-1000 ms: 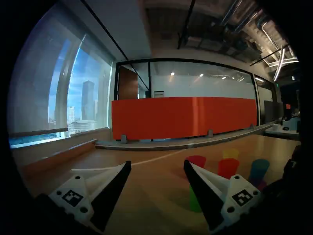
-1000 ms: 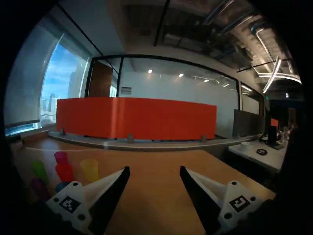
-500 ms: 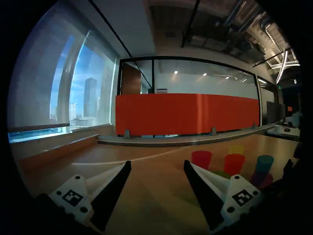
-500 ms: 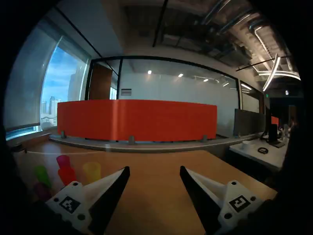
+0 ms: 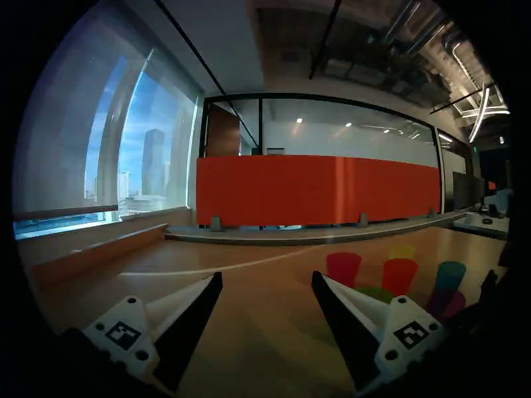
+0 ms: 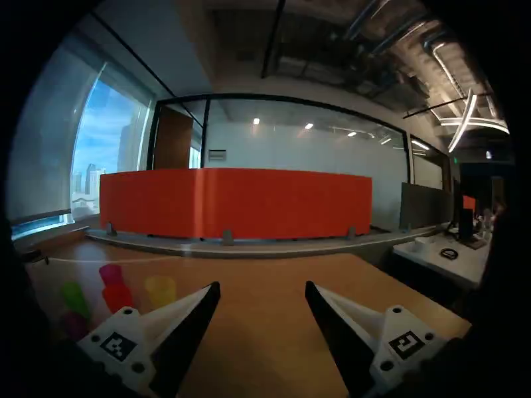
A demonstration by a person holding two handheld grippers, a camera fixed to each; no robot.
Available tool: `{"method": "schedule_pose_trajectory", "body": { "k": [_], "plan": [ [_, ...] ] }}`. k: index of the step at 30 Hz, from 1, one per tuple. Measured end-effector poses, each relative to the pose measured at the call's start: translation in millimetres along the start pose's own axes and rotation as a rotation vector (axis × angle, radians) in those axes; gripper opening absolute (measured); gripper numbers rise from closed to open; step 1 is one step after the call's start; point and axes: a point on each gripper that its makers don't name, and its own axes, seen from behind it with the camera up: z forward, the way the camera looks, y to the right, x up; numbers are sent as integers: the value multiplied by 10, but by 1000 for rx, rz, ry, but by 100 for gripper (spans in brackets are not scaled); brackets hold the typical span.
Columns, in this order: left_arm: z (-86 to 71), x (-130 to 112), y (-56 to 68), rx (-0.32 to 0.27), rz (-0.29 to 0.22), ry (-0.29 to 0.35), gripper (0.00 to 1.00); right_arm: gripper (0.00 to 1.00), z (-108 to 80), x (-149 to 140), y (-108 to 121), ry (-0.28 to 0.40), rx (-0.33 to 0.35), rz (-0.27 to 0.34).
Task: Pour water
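as your left gripper (image 5: 266,274) and right gripper (image 6: 262,285) hold jaws parted, empty, coloured cups (image 5: 399,273) dot the desk (image 5: 265,345).

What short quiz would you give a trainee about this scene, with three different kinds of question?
1. In the right gripper view, where do the coloured cups stand on the table? A) left of the right gripper; B) right of it; C) between its fingers.
2. True or false: the left gripper is shut on a cup.
3. Fill in: the right gripper's jaws stand ___.

Key: 1 A; 2 false; 3 open.
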Motion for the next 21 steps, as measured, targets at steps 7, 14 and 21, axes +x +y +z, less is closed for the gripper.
{"method": "schedule_pose_trajectory", "body": {
  "k": [7,14,21],
  "plan": [
    [-10,1,13,-5,1,0,100,99,-23,16,14,6,0,-3],
    [-17,-4,16,-7,2,0,100,99,-34,26,31,7,0,-5],
    [-17,-15,18,-7,3,-2,100,99,-31,38,24,11,5,-2]
  ]
}}
